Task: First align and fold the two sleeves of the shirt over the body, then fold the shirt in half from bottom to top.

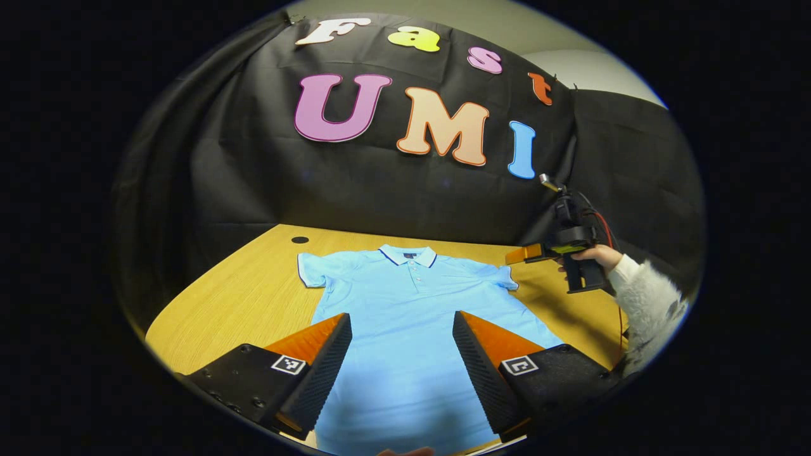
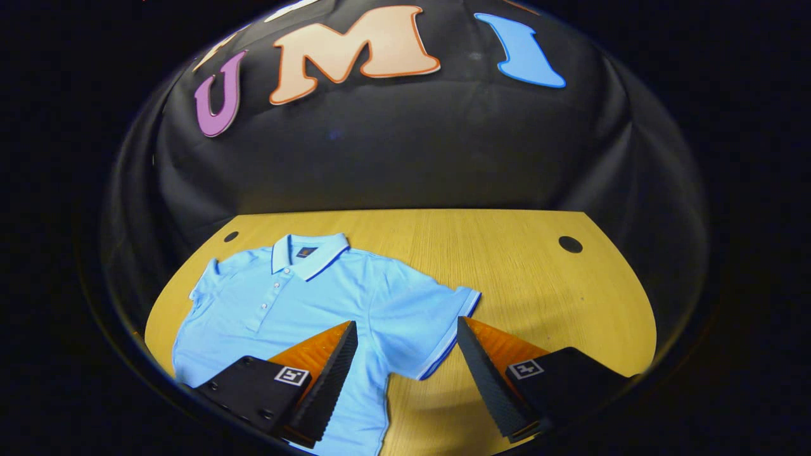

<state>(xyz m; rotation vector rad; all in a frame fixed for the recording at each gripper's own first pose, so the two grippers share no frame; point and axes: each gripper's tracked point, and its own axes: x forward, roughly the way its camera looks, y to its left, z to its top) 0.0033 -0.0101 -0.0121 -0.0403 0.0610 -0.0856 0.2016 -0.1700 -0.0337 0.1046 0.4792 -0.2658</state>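
- I see the light-blue short-sleeved polo shirt [image 1: 405, 316] lying flat, face up and unfolded on the yellow wooden bench [image 1: 253, 291], collar pointing away from both tongs.
- My left tongs [image 1: 402, 354] hang spread wide over the shirt's lower body, pinching nothing.
- My right tongs [image 2: 407, 364] are spread too, with the sleeve cuff lying between their fingers.
- Beyond the shirt's far sleeve, a hand [image 1: 599, 256] in a fuzzy white sleeve [image 1: 646, 297] holds those right tongs.

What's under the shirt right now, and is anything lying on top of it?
The light blue polo shirt lies flat on the wooden table, sleeves still spread. Nothing rests on it; the left gripper and the right gripper hover open above. What the fabric covers cannot be seen.
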